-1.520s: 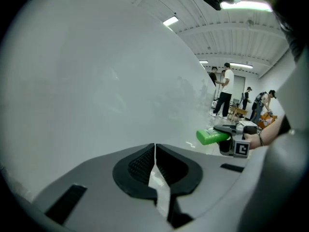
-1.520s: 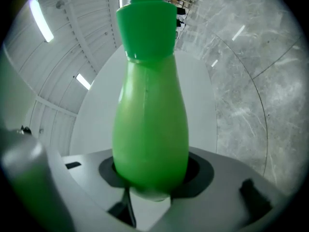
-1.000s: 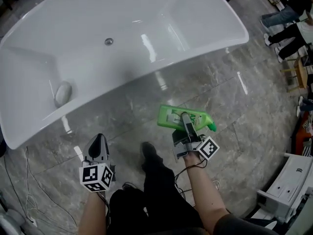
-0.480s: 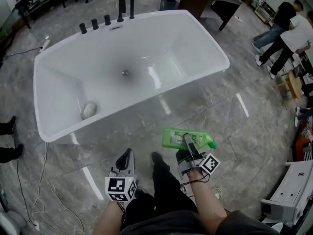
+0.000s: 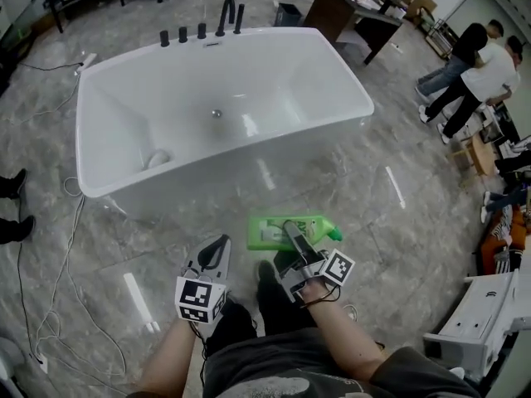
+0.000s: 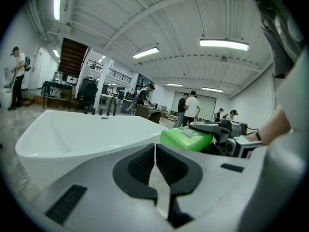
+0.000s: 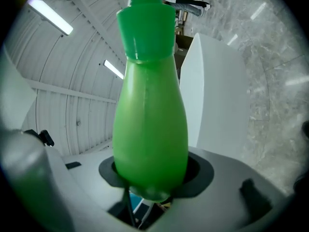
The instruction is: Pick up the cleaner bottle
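Observation:
The green cleaner bottle point(image 5: 267, 231) lies on its side in the air above the marble floor, and my right gripper point(image 5: 292, 234) is shut on its body. In the right gripper view the bottle point(image 7: 150, 115) fills the space between the jaws, its cap pointing away, held by the right gripper point(image 7: 149, 190). My left gripper point(image 5: 221, 245) hangs to the bottle's left, apart from it, with its jaws together and nothing in them. The left gripper view shows that gripper point(image 6: 155, 164) shut, with the bottle point(image 6: 185, 138) off to the right.
A white bathtub point(image 5: 274, 77) stands ahead, with black taps point(image 5: 202, 28) on its far rim and a pale lump point(image 5: 158, 157) inside. Cables point(image 5: 50, 305) trail on the floor at left. People point(image 5: 465, 65) and desks are at the far right, a white cabinet point(image 5: 477, 322) at the lower right.
Both grippers have risen, the right one carrying the bottle up off the floor. The view has lifted with them, so the bathtub now looks smaller and farther.

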`<state>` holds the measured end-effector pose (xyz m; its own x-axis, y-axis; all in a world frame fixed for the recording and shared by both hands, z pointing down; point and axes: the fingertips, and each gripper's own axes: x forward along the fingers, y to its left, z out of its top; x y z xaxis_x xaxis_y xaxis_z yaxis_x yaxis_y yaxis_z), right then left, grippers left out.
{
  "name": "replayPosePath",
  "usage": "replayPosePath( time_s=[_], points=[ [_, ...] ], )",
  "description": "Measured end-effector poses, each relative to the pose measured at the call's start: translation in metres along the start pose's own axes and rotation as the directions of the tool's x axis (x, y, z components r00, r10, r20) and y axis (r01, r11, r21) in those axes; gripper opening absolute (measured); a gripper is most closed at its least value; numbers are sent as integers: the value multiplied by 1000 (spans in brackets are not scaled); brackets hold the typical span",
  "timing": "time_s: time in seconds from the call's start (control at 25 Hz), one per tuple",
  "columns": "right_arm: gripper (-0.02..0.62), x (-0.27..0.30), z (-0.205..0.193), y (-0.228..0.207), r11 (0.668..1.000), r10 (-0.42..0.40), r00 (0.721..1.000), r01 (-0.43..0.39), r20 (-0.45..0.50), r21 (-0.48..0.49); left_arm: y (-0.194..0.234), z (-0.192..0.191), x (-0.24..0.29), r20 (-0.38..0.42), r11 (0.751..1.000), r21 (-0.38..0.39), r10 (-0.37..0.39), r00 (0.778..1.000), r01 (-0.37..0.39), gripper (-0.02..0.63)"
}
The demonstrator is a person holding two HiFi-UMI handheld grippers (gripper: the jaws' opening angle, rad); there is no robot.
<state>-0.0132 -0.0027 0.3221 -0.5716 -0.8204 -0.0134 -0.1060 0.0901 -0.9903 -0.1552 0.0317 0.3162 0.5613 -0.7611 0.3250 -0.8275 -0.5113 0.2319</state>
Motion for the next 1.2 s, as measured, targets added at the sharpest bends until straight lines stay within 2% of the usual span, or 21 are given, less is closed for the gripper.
replayPosePath(
  time_s=[0.12, 0.32, 0.44, 0.68, 0.8, 0.96, 1.2],
  points=[
    [198, -11, -14, 11, 1000, -3, 999, 4, -36, 31, -10, -4, -16, 1, 998, -50, 31, 1000, -31, 20],
    [199, -23, -14, 19, 1000, 8, 997, -7, -82, 15, -29, -11, -32, -5, 994, -89, 67, 998, -67, 20],
    [199, -25, -12, 20, 999, 40, 995, -38, -94, 28, -35, -16, -36, -7, 992, -86, 89, 996, -90, 19],
    [199, -87, 3, 39, 995, 72, 991, -63, -115, 75, -92, -21, -53, -12, 984, -84, 156, 988, -157, 20],
    [199, -112, 21, 38, 997, 66, 989, -59, -134, 55, -112, -18, -48, -3, 976, -101, 196, 981, -195, 20],
    [199, -147, 38, 39, 999, 49, 986, -48, -162, 9, -150, -10, -50, 15, 974, -97, 209, 978, -206, 20],
    [199, -189, 47, 52, 996, 90, 983, -91, -162, -1, -191, -7, -65, 53, 972, -68, 227, 972, -223, 20]
  ],
)
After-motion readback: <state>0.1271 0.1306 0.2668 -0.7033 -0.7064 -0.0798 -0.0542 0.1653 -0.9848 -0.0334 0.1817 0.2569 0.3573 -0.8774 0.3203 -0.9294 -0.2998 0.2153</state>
